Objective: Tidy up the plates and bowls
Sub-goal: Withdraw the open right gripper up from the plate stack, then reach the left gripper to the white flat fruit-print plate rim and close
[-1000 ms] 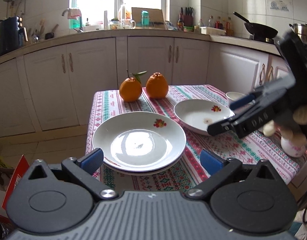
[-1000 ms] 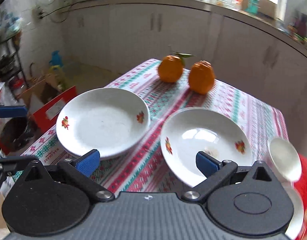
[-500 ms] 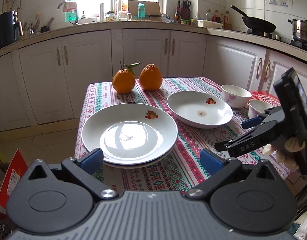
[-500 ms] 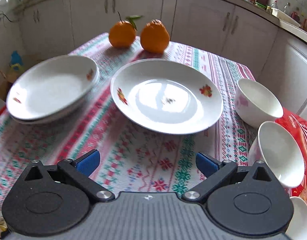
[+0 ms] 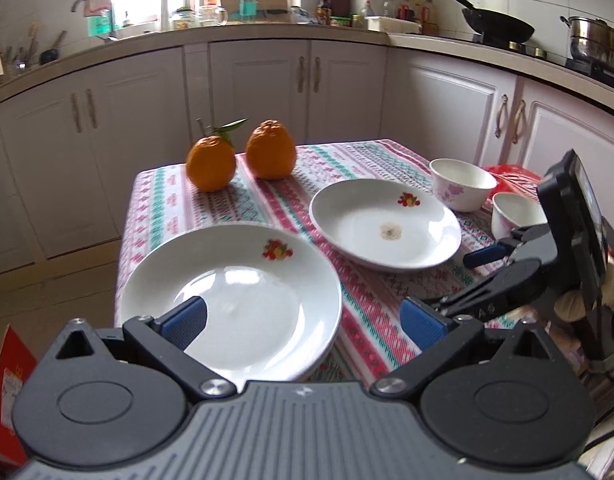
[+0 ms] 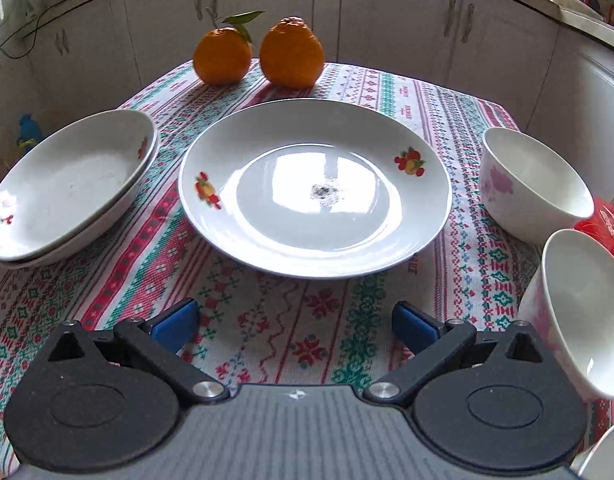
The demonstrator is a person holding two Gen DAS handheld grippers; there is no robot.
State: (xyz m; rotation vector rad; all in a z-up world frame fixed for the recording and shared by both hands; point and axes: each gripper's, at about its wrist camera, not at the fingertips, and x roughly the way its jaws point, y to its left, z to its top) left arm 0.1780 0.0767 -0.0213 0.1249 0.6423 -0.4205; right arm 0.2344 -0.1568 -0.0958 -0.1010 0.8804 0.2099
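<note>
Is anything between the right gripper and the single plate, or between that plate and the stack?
Nothing visible. Only bare tablecloth lies between the open right gripper and the single plate. The stack sits beside the plate to its left, a clear strip of cloth between. The bowls stand on the other side.

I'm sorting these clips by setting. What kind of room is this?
Most likely a home kitchen: a black wok and steel pot on a stove, white cabinets under a cluttered countertop, and a cloth-covered table with plates and bowls.

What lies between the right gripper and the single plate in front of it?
Only bare patterned tablecloth lies between the open right gripper and the single plate, seen in the right wrist view.
</note>
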